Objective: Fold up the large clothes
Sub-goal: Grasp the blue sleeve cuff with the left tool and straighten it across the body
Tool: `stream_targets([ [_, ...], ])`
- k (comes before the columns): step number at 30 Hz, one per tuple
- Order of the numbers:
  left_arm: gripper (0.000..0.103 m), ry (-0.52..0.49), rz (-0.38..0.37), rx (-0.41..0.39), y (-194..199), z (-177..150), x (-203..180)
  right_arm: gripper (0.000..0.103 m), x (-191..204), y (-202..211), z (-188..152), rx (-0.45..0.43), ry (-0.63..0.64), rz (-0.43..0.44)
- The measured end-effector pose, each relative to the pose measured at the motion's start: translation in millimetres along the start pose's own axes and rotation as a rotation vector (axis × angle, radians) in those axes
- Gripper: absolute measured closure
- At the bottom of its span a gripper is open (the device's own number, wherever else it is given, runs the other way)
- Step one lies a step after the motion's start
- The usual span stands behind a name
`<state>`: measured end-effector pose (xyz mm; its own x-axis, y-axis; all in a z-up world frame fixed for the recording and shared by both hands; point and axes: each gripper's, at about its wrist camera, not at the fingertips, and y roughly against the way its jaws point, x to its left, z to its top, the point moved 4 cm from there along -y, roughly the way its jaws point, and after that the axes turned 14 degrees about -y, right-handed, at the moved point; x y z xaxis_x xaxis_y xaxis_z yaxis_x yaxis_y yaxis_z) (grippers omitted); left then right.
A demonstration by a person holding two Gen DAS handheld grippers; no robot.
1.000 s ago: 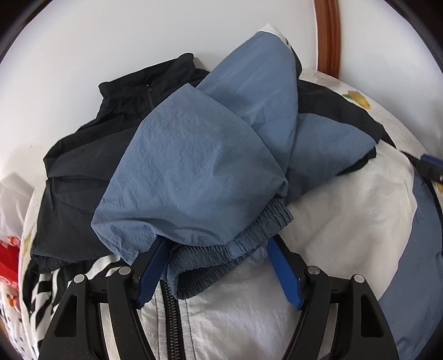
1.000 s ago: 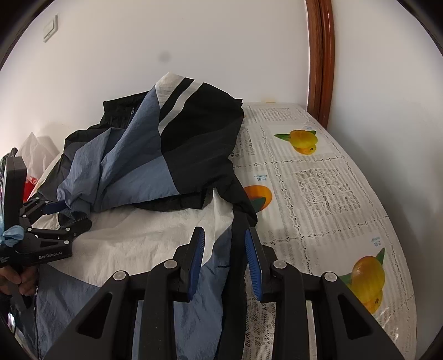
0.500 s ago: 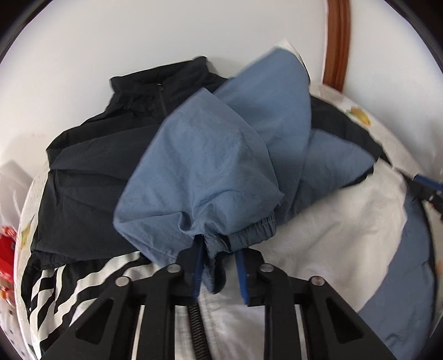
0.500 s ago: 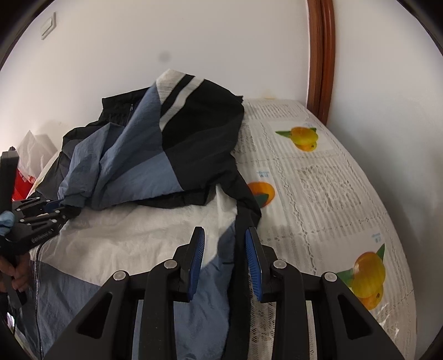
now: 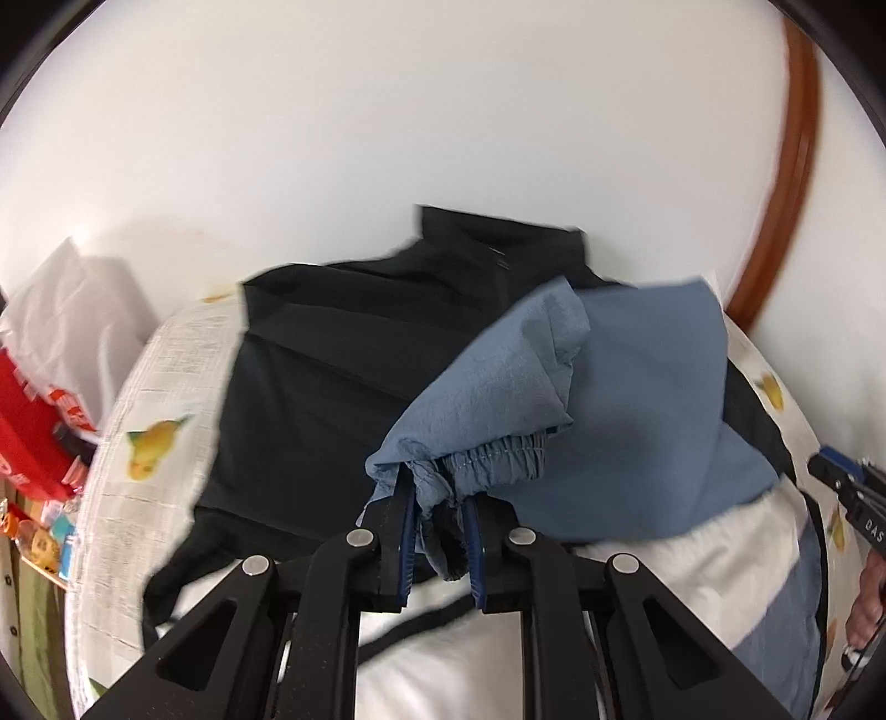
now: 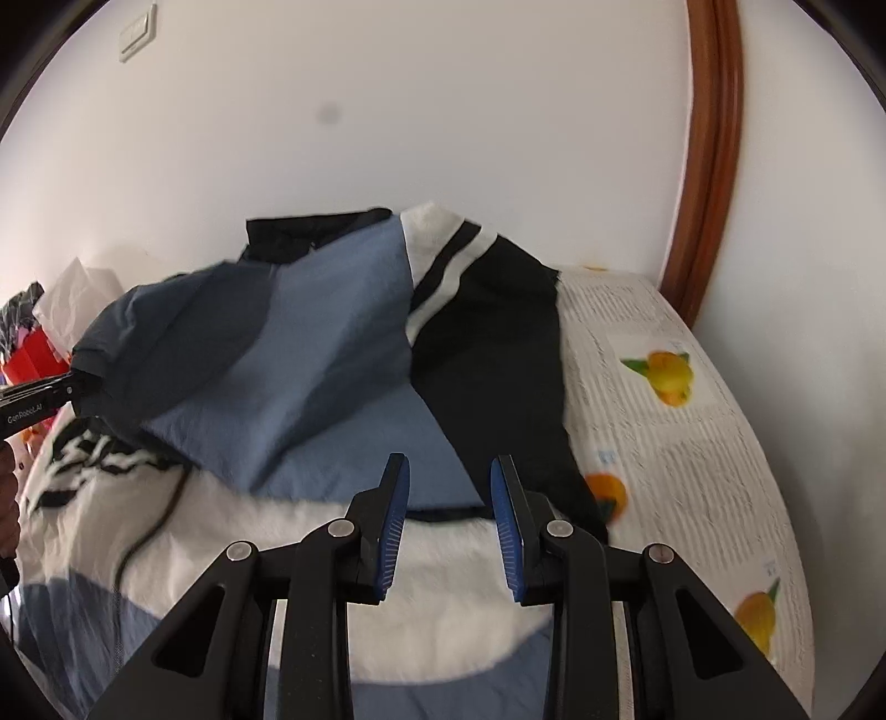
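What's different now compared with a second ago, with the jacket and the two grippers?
The left gripper, open around the blue elastic sleeve cuff a second ago, shut on it and lifted the sleeve leftward, uncovering the black jacket panel. The right gripper let go of the jacket's black edge and opened. The fruit-print tablecloth stayed put.

A fruit-print tablecloth (image 6: 692,459), brown door frame (image 6: 711,166), wall switch (image 6: 135,39), red packaging (image 5: 25,437).
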<state>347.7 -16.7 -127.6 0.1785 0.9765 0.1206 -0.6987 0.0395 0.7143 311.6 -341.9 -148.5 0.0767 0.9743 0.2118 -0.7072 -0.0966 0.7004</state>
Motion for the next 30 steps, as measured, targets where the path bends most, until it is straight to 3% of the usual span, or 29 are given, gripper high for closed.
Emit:
stream_targets([
  [5, 0.089, 0.057, 0.039, -0.004, -3, -2, 40, 0.073, 10, -17, 11, -0.005, 0.0, -0.013],
  [11, 0.088, 0.105, 0.047, 0.061, -29, -13, 69, 0.073, 10, -44, 13, 0.015, -0.006, -0.054],
  [14, 0.086, 0.124, 0.057, 0.087, -41, -20, 77, 0.073, 6, -58, 11, 0.03, -0.014, -0.073],
  [19, 0.084, 0.15, 0.137, 0.099, -46, -26, 93, 0.072, -2, -77, 4, 0.062, -0.019, -0.099],
  [30, 0.084, 0.155, 0.145, 0.104, -39, -32, 101, 0.068, -2, -75, 1, 0.055, 0.002, -0.123],
])
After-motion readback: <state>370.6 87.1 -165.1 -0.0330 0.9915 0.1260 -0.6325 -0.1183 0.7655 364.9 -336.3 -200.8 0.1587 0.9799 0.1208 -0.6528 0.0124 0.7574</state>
